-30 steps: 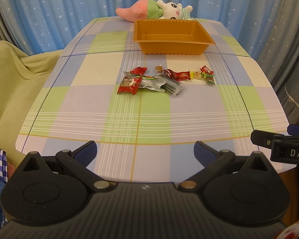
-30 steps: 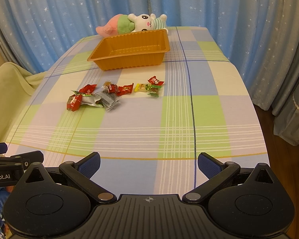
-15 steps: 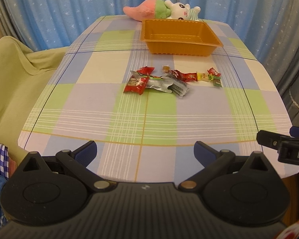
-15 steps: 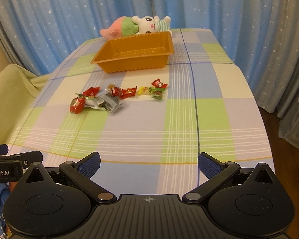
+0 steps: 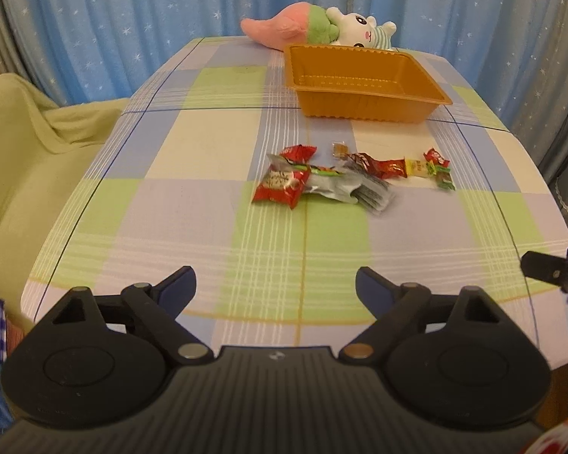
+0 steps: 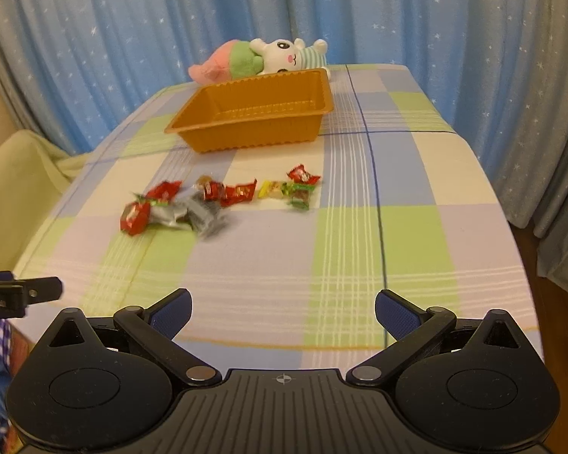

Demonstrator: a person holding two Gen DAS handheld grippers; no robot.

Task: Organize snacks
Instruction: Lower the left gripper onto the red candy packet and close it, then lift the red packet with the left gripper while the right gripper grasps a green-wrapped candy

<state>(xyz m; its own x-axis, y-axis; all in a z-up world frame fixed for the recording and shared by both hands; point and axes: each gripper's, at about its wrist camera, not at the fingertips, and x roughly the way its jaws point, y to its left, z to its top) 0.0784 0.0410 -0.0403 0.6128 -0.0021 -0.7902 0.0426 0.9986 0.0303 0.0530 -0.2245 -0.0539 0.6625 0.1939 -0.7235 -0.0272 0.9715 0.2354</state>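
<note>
1. Nothing is sorted yet: the orange tray on the far side of the counter looks empty, and by my reading it is where the snacks are meant to go.
2. All the snacks lie loose in a ragged row at mid-counter, just near of the tray and apart from it. At the left end, red packets overlap a silver-grey pouch; a small brown sweet lies a little farther back; a red-wrapped candy, a yellow one and a red-and-green cluster finish the row on the right.
3. The left gripper hangs over the near edge of the counter, its jaws wide apart though they have just been closing a little, with nothing between them.
4. The right gripper is likewise at the near edge, spread wide and holding nothing. Each one shows at the margin of the other's view, so they sit side by side.
5. Every pick-up and drop appears to be left to do.
6. A plush toy lies at the far end, just behind the tray and out of the path. Blue starred curtains hang beyond, and a pale green cover is draped beside the counter on the left.
7. The checked cloth between grippers and snacks is bare; the overlapping packets on the left may be awkward to separate.
</note>
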